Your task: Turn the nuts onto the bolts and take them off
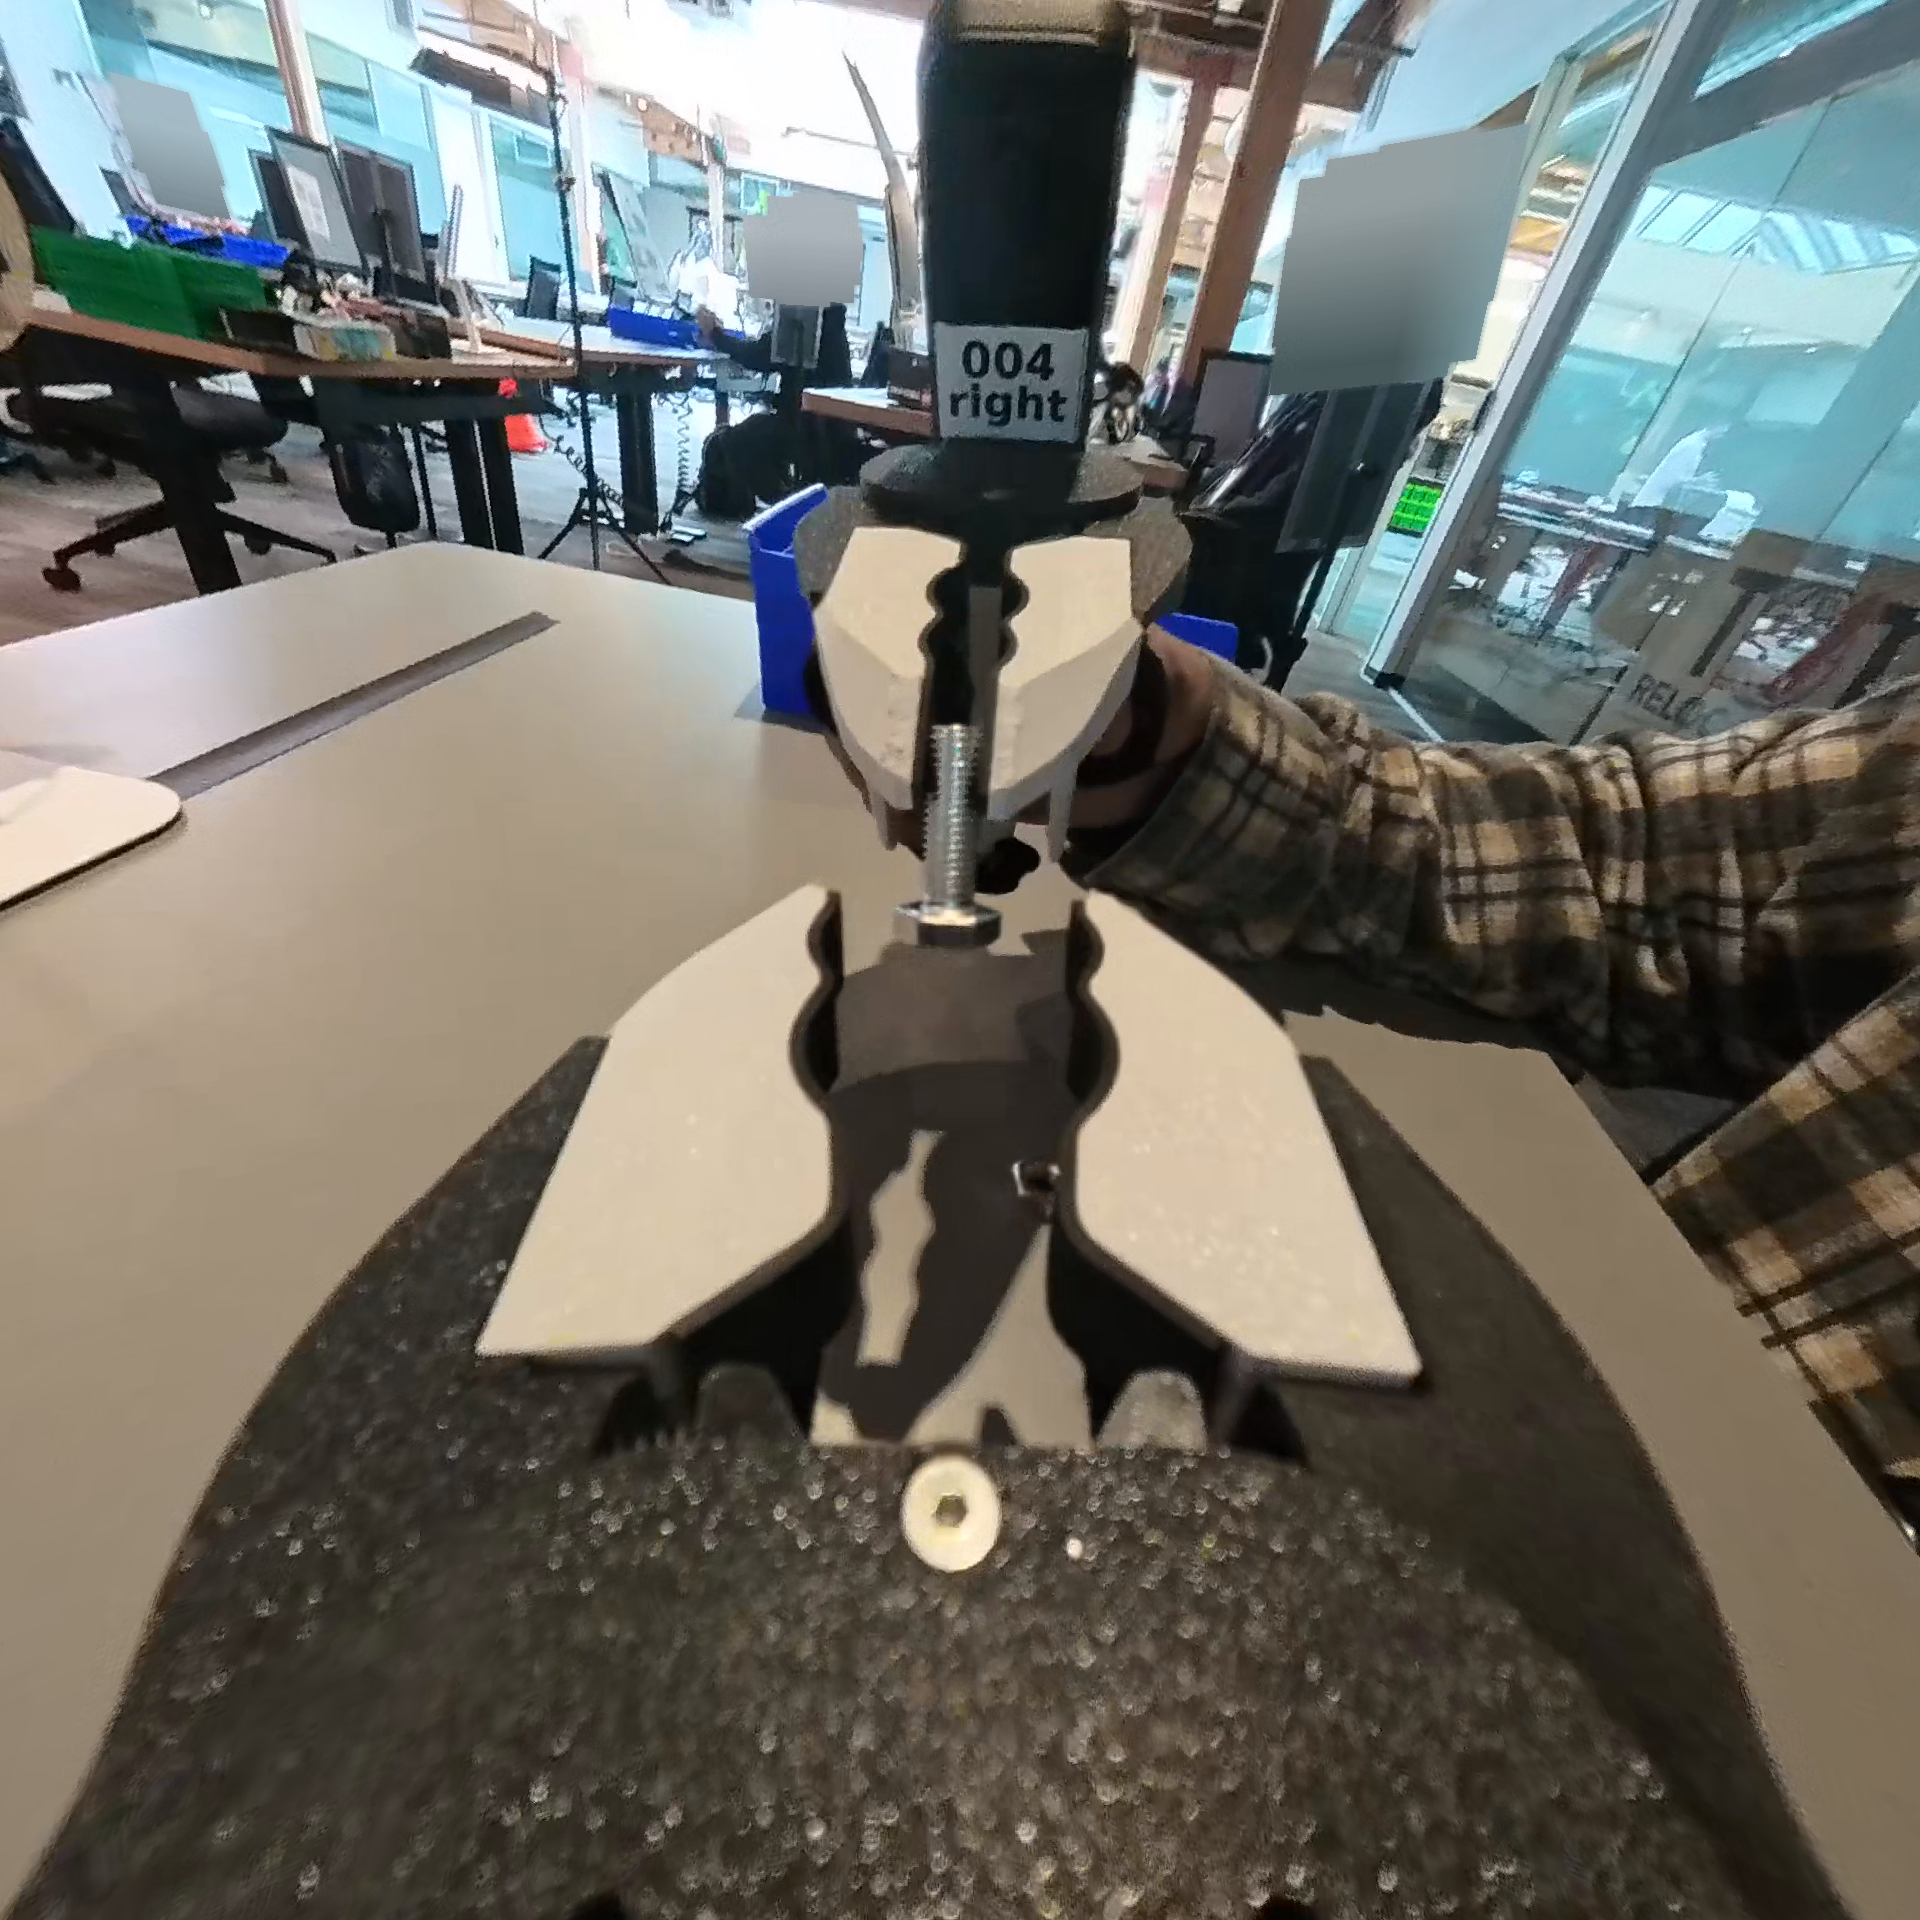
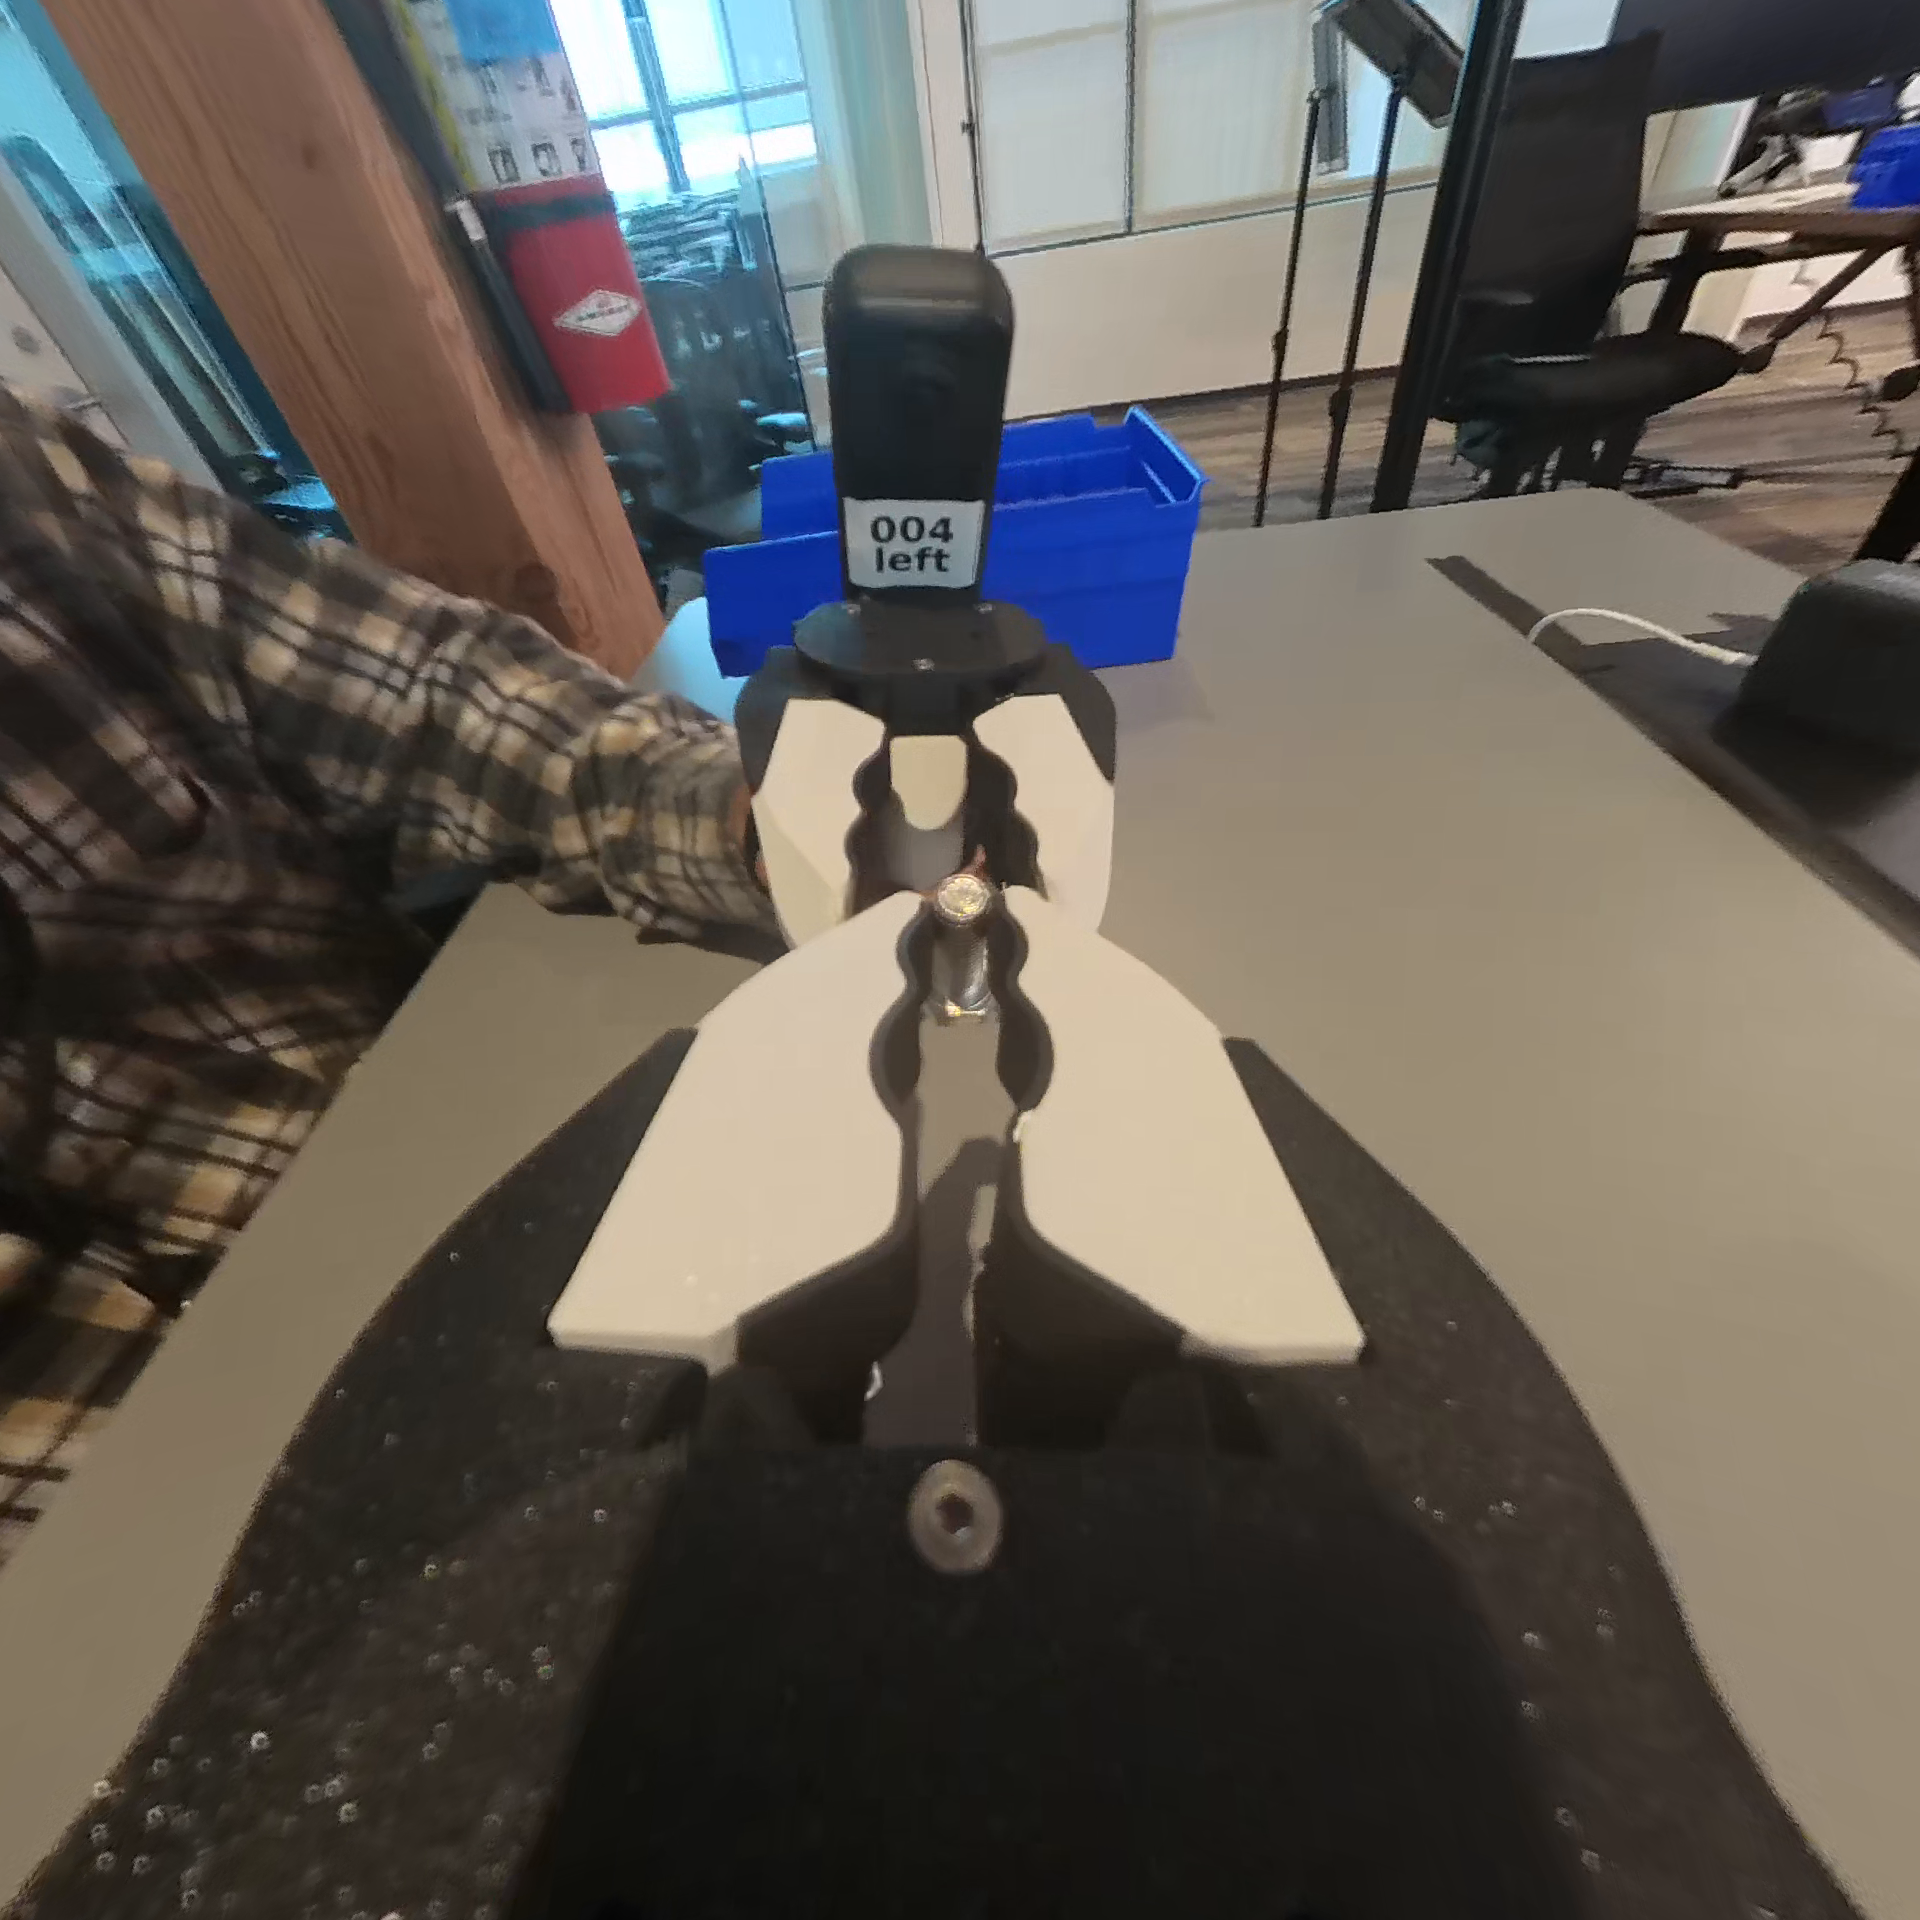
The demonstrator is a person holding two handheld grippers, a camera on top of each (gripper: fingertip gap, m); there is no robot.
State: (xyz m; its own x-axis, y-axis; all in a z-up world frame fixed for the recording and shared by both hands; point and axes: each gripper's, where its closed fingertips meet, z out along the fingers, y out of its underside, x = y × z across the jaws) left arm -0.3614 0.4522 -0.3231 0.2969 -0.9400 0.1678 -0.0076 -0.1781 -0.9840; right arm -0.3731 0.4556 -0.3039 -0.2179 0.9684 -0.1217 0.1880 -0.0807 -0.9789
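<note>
A silver bolt (image 1: 954, 805) sticks out of my right gripper (image 1: 964, 836), which is shut on it and points it at my left gripper. A hex nut (image 1: 945, 921) sits on the bolt's free end. My left gripper (image 1: 954, 912) is open, with its white fingertips (image 1: 810, 914) on either side of the nut and a gap on both sides. In the right wrist view the bolt (image 2: 961, 966) lies between the closed fingers of my right gripper (image 2: 961, 916), with the nut (image 2: 961, 896) at the tip. The left gripper (image 2: 958, 878) faces it with its jaws apart.
Both grippers hover over a grey table (image 1: 416, 831). A blue bin (image 2: 1081, 540) stands at its far edge. A black object with a white cable (image 2: 1829, 665) sits at the right. A white pad (image 1: 73, 831) lies at the left. Plaid sleeves (image 1: 1507, 831) hold the grippers. Left and right tips are no more than a few centimetres apart.
</note>
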